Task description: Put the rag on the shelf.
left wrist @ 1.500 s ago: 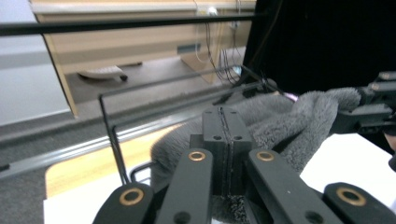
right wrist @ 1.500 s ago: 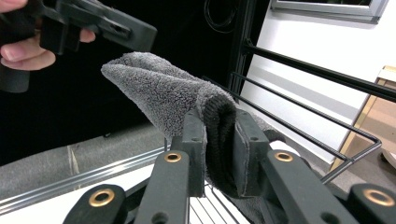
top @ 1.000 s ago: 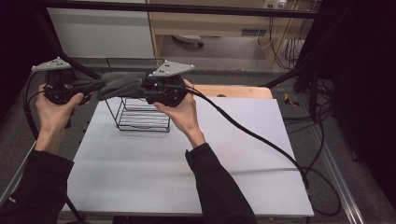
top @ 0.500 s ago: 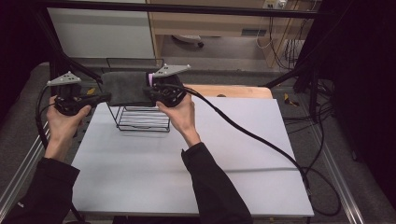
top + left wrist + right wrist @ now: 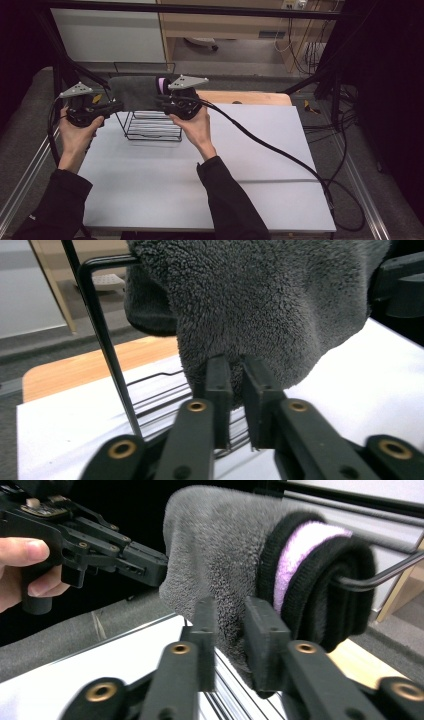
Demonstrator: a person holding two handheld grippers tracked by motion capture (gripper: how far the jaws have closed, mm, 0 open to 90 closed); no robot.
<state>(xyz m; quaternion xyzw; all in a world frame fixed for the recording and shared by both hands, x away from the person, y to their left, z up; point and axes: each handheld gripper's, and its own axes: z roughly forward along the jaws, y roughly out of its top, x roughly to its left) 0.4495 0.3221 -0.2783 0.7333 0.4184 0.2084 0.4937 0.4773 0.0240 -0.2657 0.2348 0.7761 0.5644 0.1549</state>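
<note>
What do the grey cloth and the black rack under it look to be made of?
The grey cloth looks like soft fleece or terry: its surface is a dense, matte, nubbly pile, with a black and purple band at one end. The rack looks like thin metal wire with a smooth black coating, judging by its slim bent rods and slight sheen; the coating type is unclear.

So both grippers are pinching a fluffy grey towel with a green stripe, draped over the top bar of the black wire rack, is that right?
Not quite: the stripe is purple, not green, as the right gripper view shows. The rest stands: the left gripper and the right gripper both pinch the fluffy grey towel, which is draped over the top bar of the black wire rack.
</note>
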